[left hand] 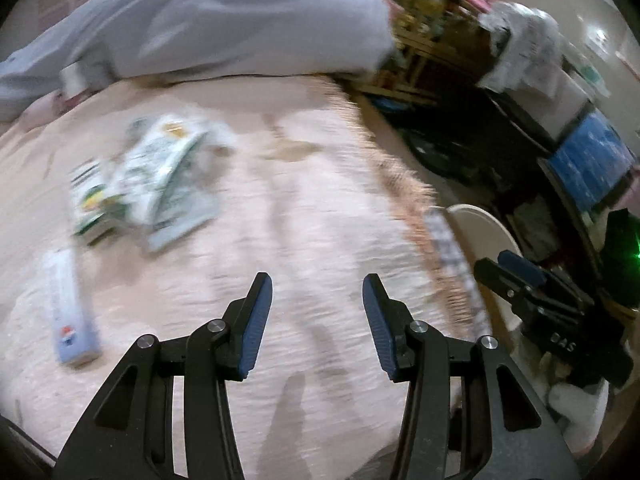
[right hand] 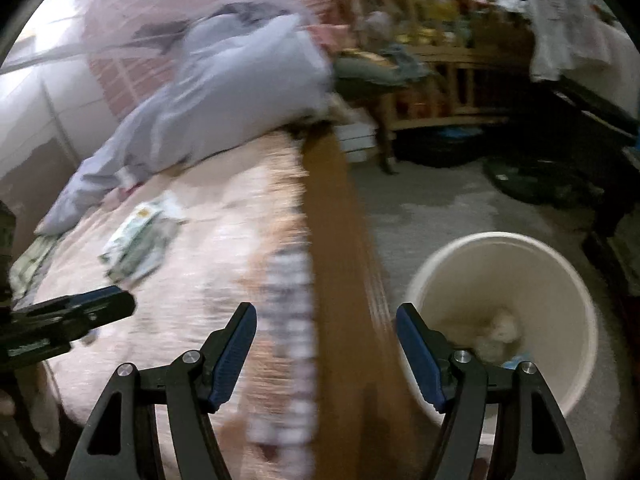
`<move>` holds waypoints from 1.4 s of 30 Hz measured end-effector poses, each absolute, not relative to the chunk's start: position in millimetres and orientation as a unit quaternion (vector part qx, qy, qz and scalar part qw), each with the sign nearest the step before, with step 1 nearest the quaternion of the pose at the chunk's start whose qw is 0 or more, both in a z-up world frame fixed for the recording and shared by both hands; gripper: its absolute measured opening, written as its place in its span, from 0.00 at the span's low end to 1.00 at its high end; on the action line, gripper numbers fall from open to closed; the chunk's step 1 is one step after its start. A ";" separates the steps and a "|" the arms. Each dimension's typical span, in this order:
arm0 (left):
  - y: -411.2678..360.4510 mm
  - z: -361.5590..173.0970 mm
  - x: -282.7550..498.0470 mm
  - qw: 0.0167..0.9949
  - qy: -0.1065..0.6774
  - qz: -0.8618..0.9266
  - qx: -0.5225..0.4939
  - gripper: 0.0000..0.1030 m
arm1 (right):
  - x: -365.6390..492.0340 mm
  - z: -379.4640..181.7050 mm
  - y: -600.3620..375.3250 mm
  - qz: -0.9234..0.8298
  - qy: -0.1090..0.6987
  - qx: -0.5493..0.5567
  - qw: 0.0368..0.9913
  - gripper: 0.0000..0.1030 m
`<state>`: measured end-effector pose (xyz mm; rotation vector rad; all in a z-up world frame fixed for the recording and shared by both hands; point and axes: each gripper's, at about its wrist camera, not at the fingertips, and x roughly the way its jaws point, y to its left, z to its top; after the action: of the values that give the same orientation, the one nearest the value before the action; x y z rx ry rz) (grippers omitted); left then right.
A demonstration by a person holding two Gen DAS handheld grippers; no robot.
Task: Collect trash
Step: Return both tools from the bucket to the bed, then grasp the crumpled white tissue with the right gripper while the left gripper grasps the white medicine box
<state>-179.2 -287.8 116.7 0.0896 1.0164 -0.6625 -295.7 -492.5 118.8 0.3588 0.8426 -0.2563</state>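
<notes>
The trash I can see lies on the bed: a loose heap of crumpled green-and-white wrappers out toward the far left of the pink bedspread, and nearer to me, well apart from that heap, a long pale box lying flat by the left edge. Everything is motion-blurred, so I cannot read any print on them. From my right camera the same wrappers sit mid-bed. On the floor just beside the bed's wooden side rail stands a white bucket, with some pale crumpled bits at its bottom. My left gripper hangs over the near part of the bedspread with its jaws spread apart and nothing between them. My right gripper sits above the bed's edge and rail, jaws likewise wide apart and holding nothing, the bucket just to its right. A grey-blue duvet is bunched at the far end of the bed, and beyond it stands a cluttered wooden shelf
</notes>
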 end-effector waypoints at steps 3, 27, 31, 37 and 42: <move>-251.2 116.6 -169.2 0.831 0.478 -0.282 0.033 0.44 | -275.0 114.8 -463.7 -0.085 0.418 0.178 0.887 0.68; -128.4 73.0 -109.3 0.827 0.528 -0.187 -0.044 0.44 | -61.2 66.2 -367.1 -0.004 0.492 0.064 0.868 0.68; -125.6 66.8 -100.7 0.821 0.536 -0.188 -0.055 0.44 | -18.1 52.5 -367.0 0.011 0.505 0.049 0.861 0.68; -126.2 60.7 -89.5 0.824 0.533 -0.182 -0.060 0.44 | 17.5 46.9 -369.3 0.044 0.489 0.091 0.867 0.48; -124.6 60.3 -83.9 0.825 0.532 -0.180 -0.068 0.44 | 11.0 45.4 -366.6 0.034 0.487 0.078 0.869 0.23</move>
<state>-83.9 -124.6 60.3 -0.1451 1.1300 -0.3828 11.0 -366.6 45.4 0.1628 1.0182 0.0714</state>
